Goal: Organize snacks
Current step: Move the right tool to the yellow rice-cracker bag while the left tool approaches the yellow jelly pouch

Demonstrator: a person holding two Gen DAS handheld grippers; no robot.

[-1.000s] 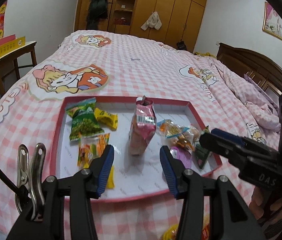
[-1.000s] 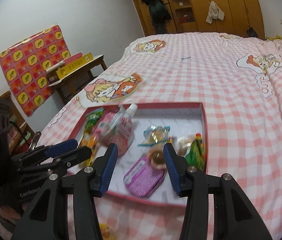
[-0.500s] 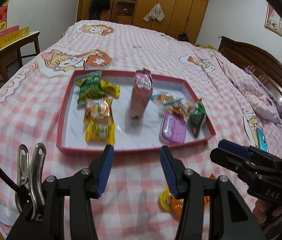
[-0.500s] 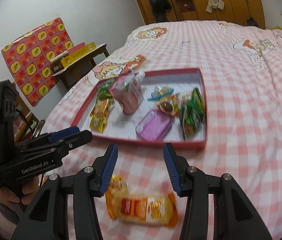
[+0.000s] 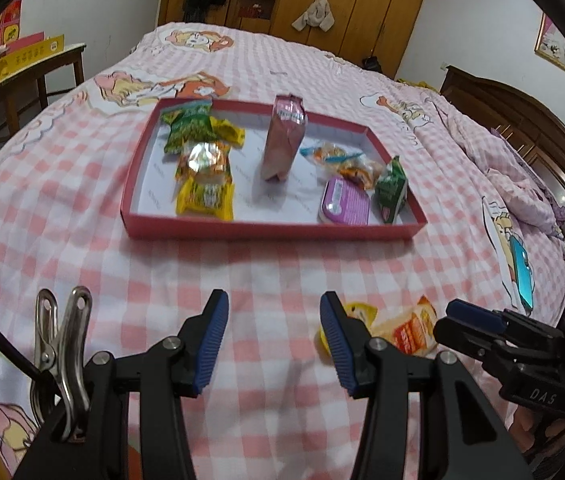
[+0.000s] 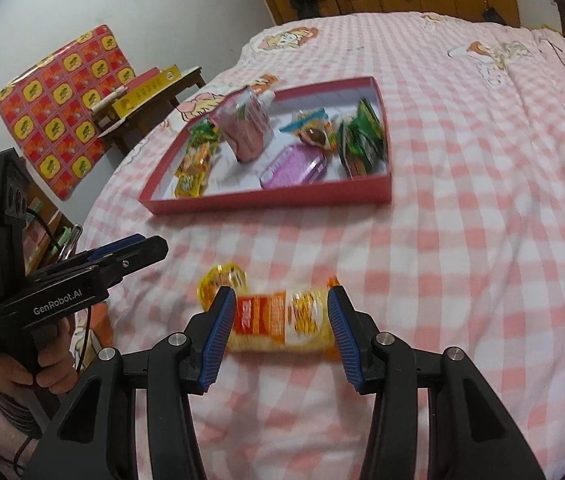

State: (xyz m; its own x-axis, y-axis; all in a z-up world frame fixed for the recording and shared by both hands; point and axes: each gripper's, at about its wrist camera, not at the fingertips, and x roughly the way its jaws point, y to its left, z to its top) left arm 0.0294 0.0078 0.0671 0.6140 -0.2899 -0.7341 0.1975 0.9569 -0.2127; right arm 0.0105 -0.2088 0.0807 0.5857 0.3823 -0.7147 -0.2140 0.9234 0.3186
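Note:
A red tray (image 5: 266, 230) (image 6: 282, 200) lies on the pink checked bedspread and holds several snacks: green and yellow packets, an upright pink pouch (image 5: 284, 140) (image 6: 244, 128) and a purple tin (image 5: 344, 204). Nearer me, an orange and yellow snack packet (image 6: 282, 320) (image 5: 406, 326) lies on the bed with a small yellow sweet (image 6: 222, 280) beside it. My right gripper (image 6: 281, 304) (image 5: 462, 320) is open and frames the packet between its blue fingers; the pads are not pressing it. My left gripper (image 5: 272, 308) (image 6: 130, 252) hangs open over bare bedspread, empty, to the packet's left.
A wooden side table (image 5: 22, 60) with a yellow box stands left of the bed, next to a red patterned box (image 6: 62, 108). A dark wooden headboard (image 5: 522, 120) is at the right, wardrobes at the back. A blue flat object (image 5: 520, 276) lies near the bed's right side.
Both grippers have drawn back from the tray toward the near bed edge and dropped lower. The orange packet has come into view and now sits between the right fingers.

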